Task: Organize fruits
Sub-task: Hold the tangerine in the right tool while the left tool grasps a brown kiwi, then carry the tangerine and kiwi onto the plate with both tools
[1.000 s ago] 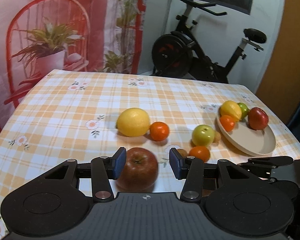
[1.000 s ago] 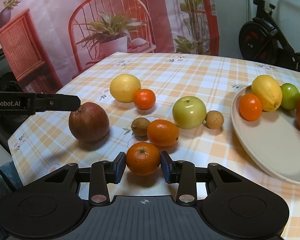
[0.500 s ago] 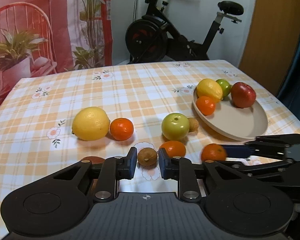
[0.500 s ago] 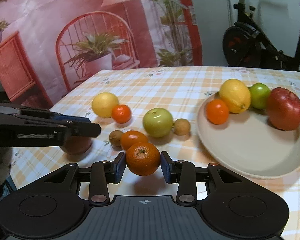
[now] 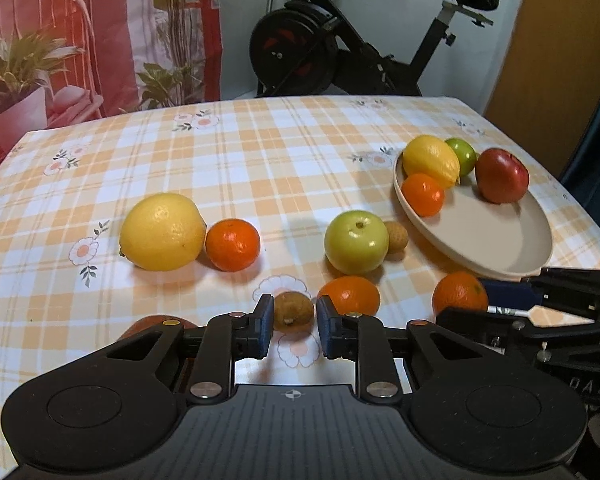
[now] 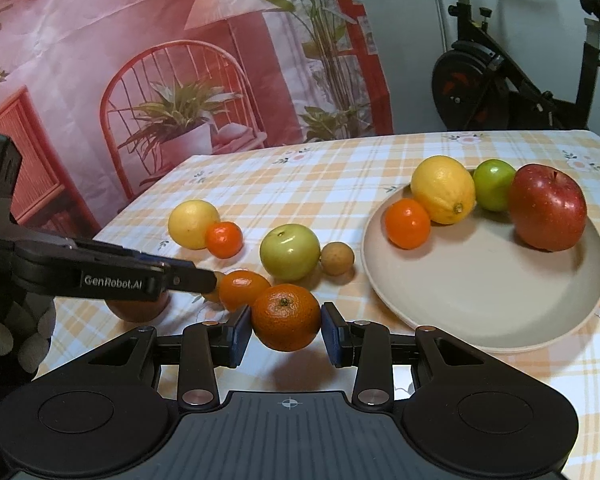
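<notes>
My left gripper (image 5: 293, 330) is shut on a small brown kiwi (image 5: 293, 311) that rests on the checked tablecloth. In the right wrist view its fingers (image 6: 196, 278) reach in from the left. My right gripper (image 6: 286, 322) is shut on a tangerine (image 6: 286, 312) held a little above the cloth, just left of the beige plate (image 6: 480, 300). The plate (image 5: 500, 232) holds a lemon (image 6: 444, 188), a green fruit (image 6: 494, 184), a red apple (image 6: 548, 208) and a tangerine (image 6: 407, 223).
Loose on the cloth lie a lemon (image 5: 162, 232), a tangerine (image 5: 232, 245), a green apple (image 5: 356, 242), a small brown fruit (image 5: 396, 236) and an orange (image 5: 350, 295). A red apple (image 5: 156, 324) is half hidden under my left gripper. An exercise bike (image 5: 340, 52) stands behind the table.
My left gripper left the red apple, moved right to the kiwi and closed on it. My right gripper lifted the tangerine and carried it toward the plate.
</notes>
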